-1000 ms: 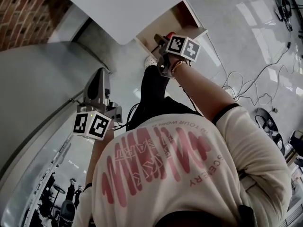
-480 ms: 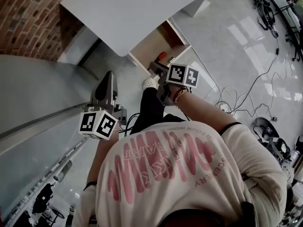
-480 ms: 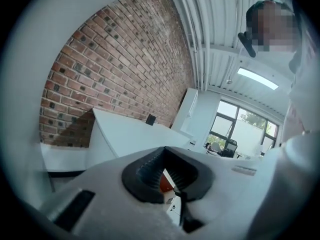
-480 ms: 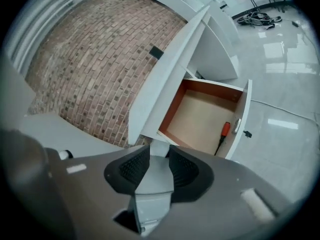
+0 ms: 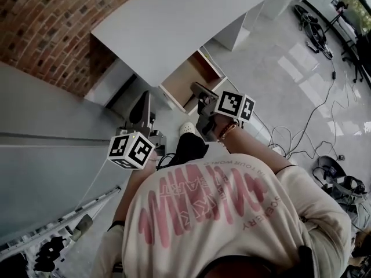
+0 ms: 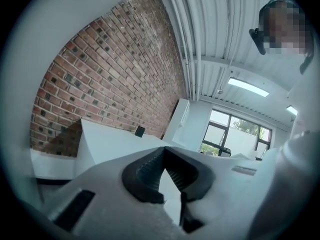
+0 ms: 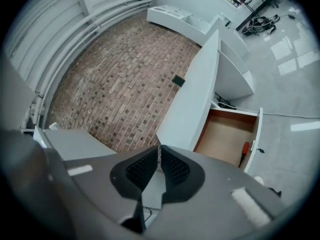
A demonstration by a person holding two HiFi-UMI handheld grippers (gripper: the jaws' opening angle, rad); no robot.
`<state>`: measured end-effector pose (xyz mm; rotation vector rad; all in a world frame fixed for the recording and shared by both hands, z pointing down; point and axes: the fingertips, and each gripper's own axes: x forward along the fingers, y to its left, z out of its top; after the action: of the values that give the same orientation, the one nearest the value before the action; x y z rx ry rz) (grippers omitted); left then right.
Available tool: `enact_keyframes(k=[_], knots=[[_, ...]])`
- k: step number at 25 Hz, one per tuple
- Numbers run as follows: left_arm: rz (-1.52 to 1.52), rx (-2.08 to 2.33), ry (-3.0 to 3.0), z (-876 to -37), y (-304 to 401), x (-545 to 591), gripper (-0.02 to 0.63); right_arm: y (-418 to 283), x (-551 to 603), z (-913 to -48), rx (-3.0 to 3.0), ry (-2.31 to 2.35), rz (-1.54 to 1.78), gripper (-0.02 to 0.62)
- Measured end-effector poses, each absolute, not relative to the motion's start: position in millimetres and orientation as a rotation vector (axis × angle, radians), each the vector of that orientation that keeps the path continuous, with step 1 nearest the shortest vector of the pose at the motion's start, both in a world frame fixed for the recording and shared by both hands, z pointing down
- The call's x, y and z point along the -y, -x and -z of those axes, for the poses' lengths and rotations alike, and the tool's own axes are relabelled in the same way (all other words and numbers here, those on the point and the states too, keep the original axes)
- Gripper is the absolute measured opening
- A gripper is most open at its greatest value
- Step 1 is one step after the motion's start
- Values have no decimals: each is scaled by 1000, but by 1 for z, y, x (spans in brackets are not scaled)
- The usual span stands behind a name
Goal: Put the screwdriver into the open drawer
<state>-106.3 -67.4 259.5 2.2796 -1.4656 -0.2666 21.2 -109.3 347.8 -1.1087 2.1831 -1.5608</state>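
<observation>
The screwdriver (image 7: 245, 152) already lies inside the open drawer (image 7: 220, 139), against its 3 o'clock side in the right gripper view — nothing looks left to do. The right claw (image 7: 159, 150) is closing on nothing; the left claw (image 6: 163, 151) seems clenched — empty.

A red-handled screwdriver (image 7: 245, 150) with a thin dark shaft lies flat inside the open drawer (image 7: 220, 139), close along the inner face of its white front panel, the end farthest from the white desk (image 7: 192, 99). The drawer, light brown inside, stands pulled out from under that desk.
</observation>
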Motion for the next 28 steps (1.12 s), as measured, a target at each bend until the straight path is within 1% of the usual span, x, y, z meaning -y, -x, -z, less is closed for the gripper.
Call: enact_keyframes(k=[1,4,8,14,20,28], knots=[[270,1464,-2296,-252,103,64,5,-27,107,-337,-2189,1112,1528,8],[279,1460,-2343,-234,91,53,5,-45,101,-306,-2233,1131,1405,7],[275,1443,-2381,-223,77,37,5,-73,92,-272,-2376,1231,1140,8],[245,1417,-2424,-218,59,16,5,-98,71,-260,-2571,1398,853,8],[218,1375,-2437,-225,38,-1,5,-109,45,-272,-2646,1444,811,6],[222,1374,-2438,-227,27,-17,5,-121,24,-286,-2676,1491,824,8]])
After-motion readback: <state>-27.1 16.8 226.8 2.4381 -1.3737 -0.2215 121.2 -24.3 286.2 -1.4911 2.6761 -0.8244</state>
